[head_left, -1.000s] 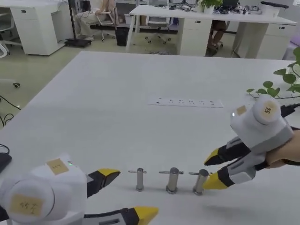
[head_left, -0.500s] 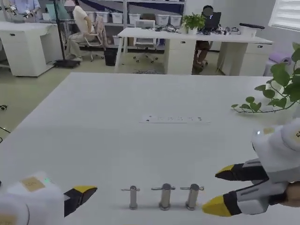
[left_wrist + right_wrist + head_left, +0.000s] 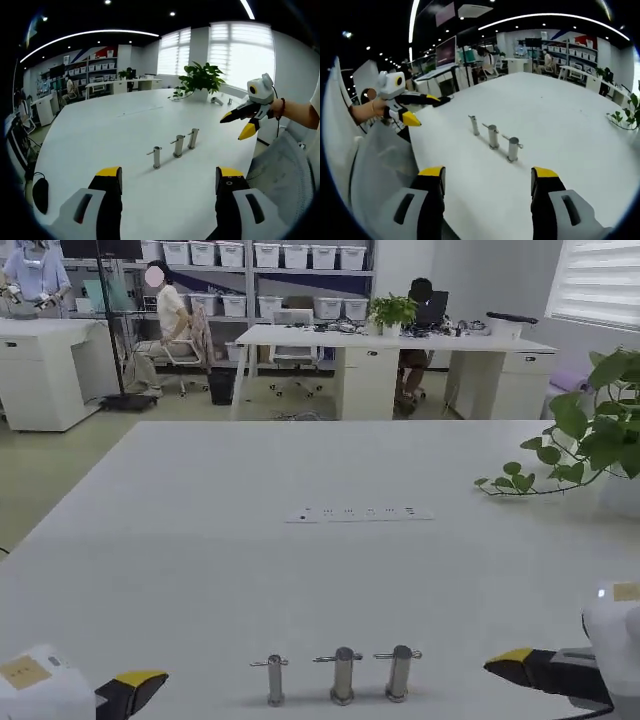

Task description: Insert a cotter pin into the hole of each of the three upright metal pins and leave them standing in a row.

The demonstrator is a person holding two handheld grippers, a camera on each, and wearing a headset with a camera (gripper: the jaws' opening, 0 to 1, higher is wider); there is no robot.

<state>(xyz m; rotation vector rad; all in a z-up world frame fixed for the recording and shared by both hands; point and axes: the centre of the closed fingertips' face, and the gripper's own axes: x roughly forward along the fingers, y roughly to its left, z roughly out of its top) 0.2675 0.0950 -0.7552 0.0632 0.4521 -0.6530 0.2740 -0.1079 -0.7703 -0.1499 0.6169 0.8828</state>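
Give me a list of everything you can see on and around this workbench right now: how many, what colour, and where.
metal pins: three, silver, upright in a row near the table's front edge
cotter pins: three, silver, one through the top of each metal pin
table: one, white, under everything
power strip: one, white, flat at mid-table
plant: one, green, at the table's right edge
desks: several, white, beyond the table
storage bins: a row, white, on shelves at the back wall
people: at least two, seated at the far desks
left gripper: one, white and grey with yellow tips, open, left of the row
right gripper: one, same colours, open, right of the row
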